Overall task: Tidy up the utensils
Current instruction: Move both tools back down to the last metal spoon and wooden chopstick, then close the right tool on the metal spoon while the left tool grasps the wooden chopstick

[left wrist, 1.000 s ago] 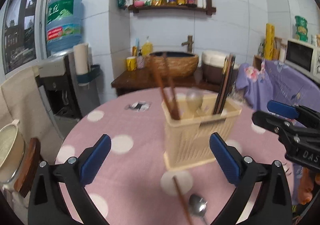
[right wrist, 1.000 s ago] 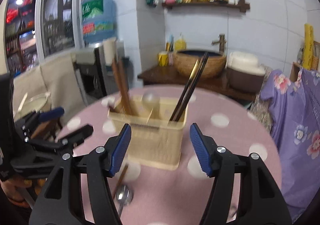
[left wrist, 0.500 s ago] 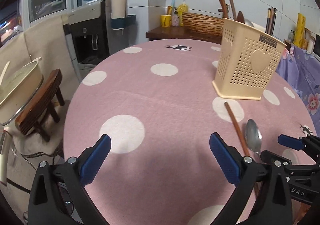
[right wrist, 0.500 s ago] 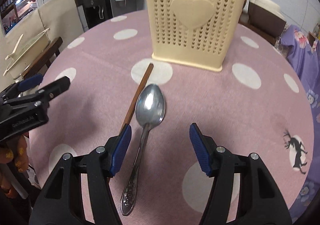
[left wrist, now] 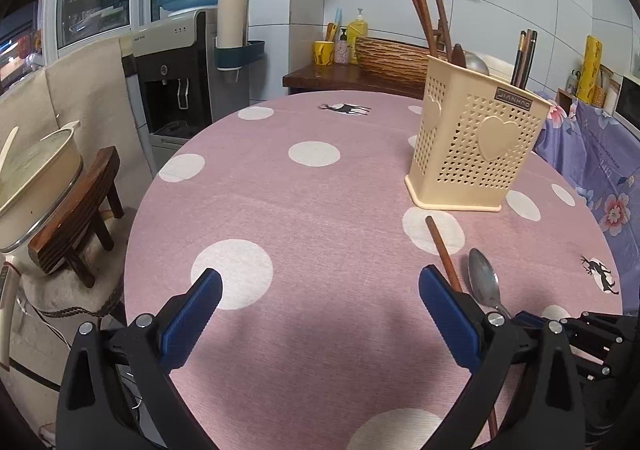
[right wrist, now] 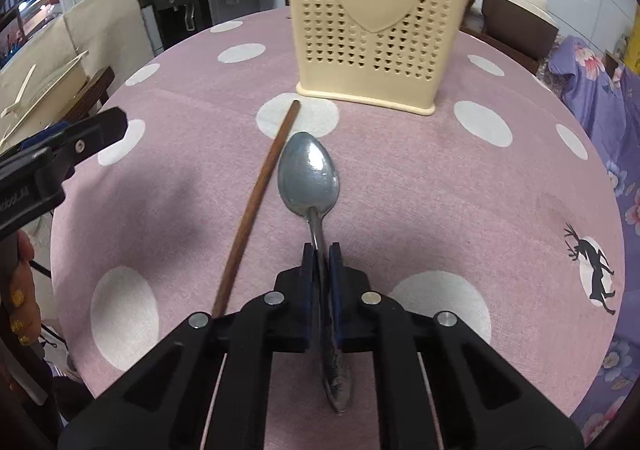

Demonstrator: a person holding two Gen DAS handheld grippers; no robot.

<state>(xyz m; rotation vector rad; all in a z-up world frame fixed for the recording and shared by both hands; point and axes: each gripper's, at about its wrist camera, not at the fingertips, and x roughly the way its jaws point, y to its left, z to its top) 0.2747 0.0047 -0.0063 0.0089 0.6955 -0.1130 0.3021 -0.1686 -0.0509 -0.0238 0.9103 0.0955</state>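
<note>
A metal spoon [right wrist: 309, 174] lies on the pink dotted tablecloth; my right gripper [right wrist: 321, 254] is shut on its handle. A brown wooden chopstick [right wrist: 259, 201] lies just left of the spoon. The cream perforated utensil holder [right wrist: 379, 25] stands beyond them and holds chopsticks and a spoon. In the left wrist view the spoon [left wrist: 483, 282], the chopstick [left wrist: 444, 256] and the holder [left wrist: 476, 153] sit to the right. My left gripper [left wrist: 320, 306] is open and empty, low over the table's left front part.
A round table [left wrist: 300, 209] with a pink cloth. A wooden stool [left wrist: 76, 217] with a pot stands at the left, a water dispenser [left wrist: 180, 69] behind it. A purple flowered cloth [left wrist: 592, 153] covers furniture at the right.
My right gripper has come down and shut on the spoon's handle; it was open half a second ago. Both grippers have dropped from above the holder to table level.
</note>
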